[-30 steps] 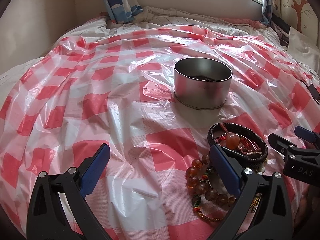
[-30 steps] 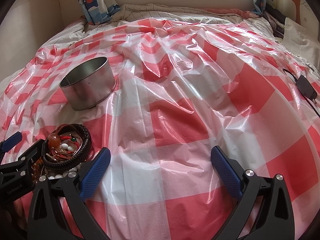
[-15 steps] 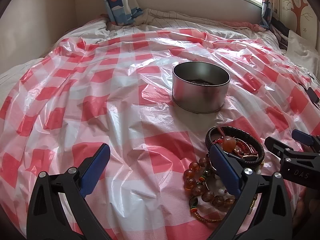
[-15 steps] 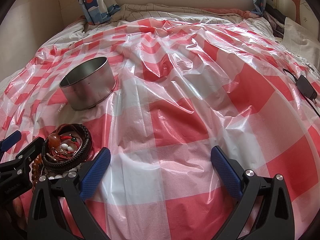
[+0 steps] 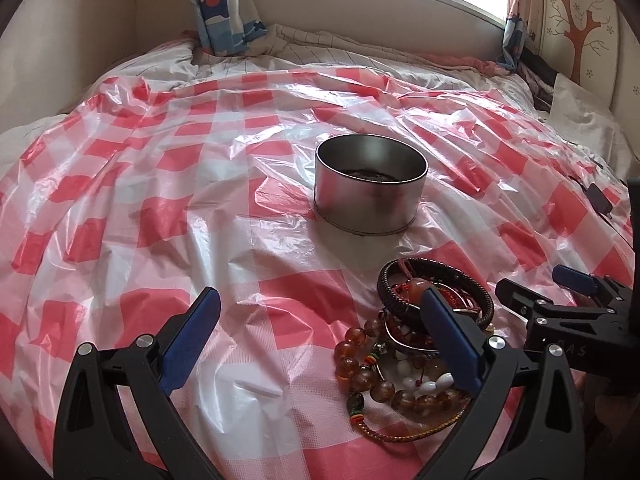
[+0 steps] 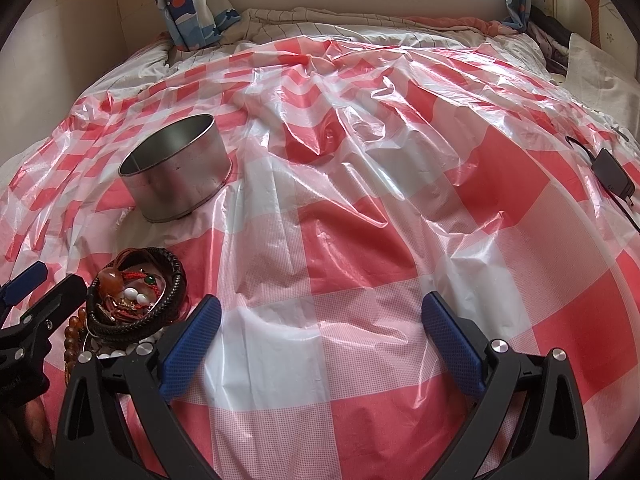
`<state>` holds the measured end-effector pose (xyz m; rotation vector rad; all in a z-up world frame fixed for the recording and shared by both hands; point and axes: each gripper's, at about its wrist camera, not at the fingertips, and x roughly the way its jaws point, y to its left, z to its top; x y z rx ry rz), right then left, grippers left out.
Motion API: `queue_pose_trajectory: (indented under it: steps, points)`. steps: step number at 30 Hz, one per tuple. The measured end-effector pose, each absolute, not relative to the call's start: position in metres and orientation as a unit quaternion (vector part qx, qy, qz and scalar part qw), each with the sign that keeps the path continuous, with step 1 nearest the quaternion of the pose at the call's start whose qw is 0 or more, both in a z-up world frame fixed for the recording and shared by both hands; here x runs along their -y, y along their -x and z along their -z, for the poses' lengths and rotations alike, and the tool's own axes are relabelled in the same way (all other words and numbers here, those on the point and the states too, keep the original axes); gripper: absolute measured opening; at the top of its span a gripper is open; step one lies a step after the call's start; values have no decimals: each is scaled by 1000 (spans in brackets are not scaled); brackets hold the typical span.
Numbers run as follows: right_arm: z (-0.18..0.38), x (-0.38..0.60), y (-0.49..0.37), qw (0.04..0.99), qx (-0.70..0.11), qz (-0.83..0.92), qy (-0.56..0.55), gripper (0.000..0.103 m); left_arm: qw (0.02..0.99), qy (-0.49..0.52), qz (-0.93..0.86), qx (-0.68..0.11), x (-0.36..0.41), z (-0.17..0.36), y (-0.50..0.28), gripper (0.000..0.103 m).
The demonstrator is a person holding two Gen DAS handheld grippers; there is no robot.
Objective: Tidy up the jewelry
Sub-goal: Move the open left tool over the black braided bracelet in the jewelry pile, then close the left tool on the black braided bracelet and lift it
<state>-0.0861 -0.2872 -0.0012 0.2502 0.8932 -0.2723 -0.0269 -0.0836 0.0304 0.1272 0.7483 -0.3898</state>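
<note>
Letters "AS" mark the right gripper; both it and the left gripper gape empty — amber beads and a braided bracelet lie heaped near a steel tin.

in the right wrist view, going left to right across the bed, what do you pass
left gripper → pile of bracelets → metal tin → open stretch of checked plastic sheet → black charger at the right edge

Black plastic left gripper and right gripper, blue textured pads, silver screws, white "DAS" lettering at right edge of left view.
</note>
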Motion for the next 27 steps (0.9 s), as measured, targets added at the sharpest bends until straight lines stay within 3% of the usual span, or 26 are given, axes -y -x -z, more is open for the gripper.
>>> queue_pose_trajectory:
  steps: [6,10,13,14,16,17,27]
  points:
    - [1,288,87,886,-428,130,-124,96,912,-87,222,-334,98,-45,25,94]
    - [1,289,87,886,-428,130,-124,96,893,-89,255,-359,111,-43,9,83]
    - [1,289,87,886,-428,130,-126,96,856,-65,288,-426,119,-26,-11,43]
    - [0,290,87,886,-428,130,-127,96,844,-64,299,-442,122,-20,-13,22]
    - [0,291,85,885,-428,130,-129,96,838,-63,302,-449,120,-19,-12,18]
    - [0,291,85,885,-428,129,-130,96,838,-60,303,-450,115,-21,-10,9]
    - [0,291,85,885,-428,129,-130,96,841,5,264,-473,44,-33,-15,6]
